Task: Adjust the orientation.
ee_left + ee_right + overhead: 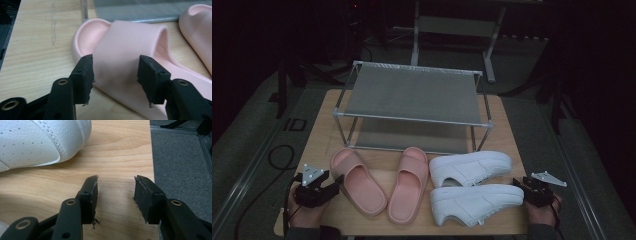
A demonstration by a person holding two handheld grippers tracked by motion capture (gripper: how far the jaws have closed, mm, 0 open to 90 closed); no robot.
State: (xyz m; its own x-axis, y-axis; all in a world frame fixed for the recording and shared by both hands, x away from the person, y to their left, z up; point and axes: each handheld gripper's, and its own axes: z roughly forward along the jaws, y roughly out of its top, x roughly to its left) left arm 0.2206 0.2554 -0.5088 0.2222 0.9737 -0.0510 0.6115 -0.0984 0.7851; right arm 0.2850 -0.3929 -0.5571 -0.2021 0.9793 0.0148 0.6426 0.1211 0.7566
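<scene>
Down at the table's [319, 145] near left corner, the left gripper [115, 75] has its jaws spread, facing the strap of the left pink slipper [125, 65] without touching it; that slipper lies flat beside its mate [409, 185], in front of the shoe rack [412, 95]. Meanwhile the right gripper [115, 195] is likewise spread over bare wood at the near right edge, just beside the nearer white sneaker [37, 142].

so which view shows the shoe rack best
The high view: the whole shoe rack shows there, both grey shelves and its metal frame, standing behind the pink slides. The left gripper view catches just a strip of its lower shelf and one leg, past the left gripper.
</scene>
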